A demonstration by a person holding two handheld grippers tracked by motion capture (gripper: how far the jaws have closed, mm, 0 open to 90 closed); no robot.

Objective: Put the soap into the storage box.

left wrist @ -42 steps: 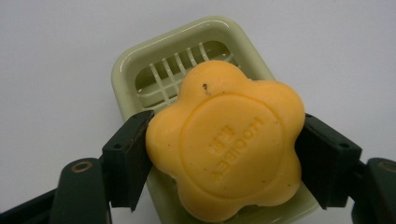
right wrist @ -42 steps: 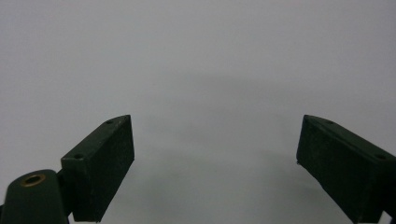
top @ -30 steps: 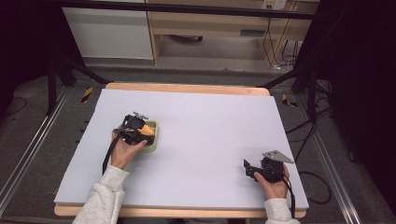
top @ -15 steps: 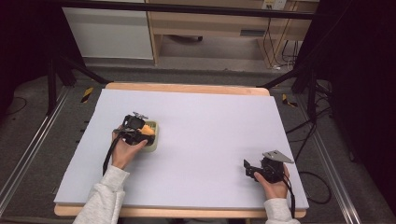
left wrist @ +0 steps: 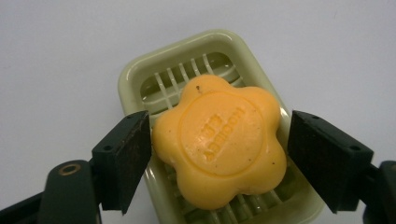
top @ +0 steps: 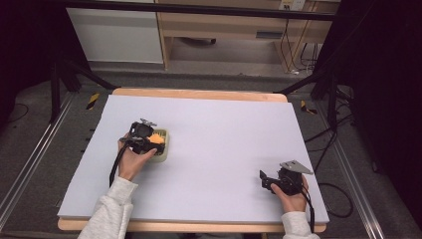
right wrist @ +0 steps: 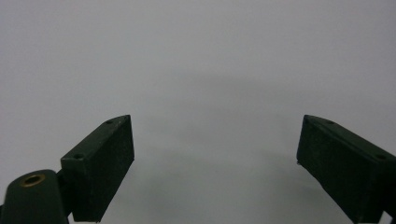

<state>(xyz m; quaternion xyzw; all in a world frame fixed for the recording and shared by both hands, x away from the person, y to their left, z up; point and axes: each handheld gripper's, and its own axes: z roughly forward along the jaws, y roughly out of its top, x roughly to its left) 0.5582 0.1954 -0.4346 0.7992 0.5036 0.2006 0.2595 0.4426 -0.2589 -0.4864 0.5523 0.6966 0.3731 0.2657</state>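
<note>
My left gripper [left wrist: 219, 154] hung over the soap dish [left wrist: 140, 79] at the counter's [top: 224, 129] left — fingers released, straddling the orange soap [left wrist: 219, 144] inside; my right gripper [right wrist: 215, 168] gaped empty, well apart.

The near end of the soap dish [left wrist: 140, 84] is cut off below the soap [left wrist: 219, 140]; the soap's embossed lettering cannot be read.

one soap [left wrist: 219, 142], one soap dish [left wrist: 140, 74], two tongs [top: 158, 142].
</note>
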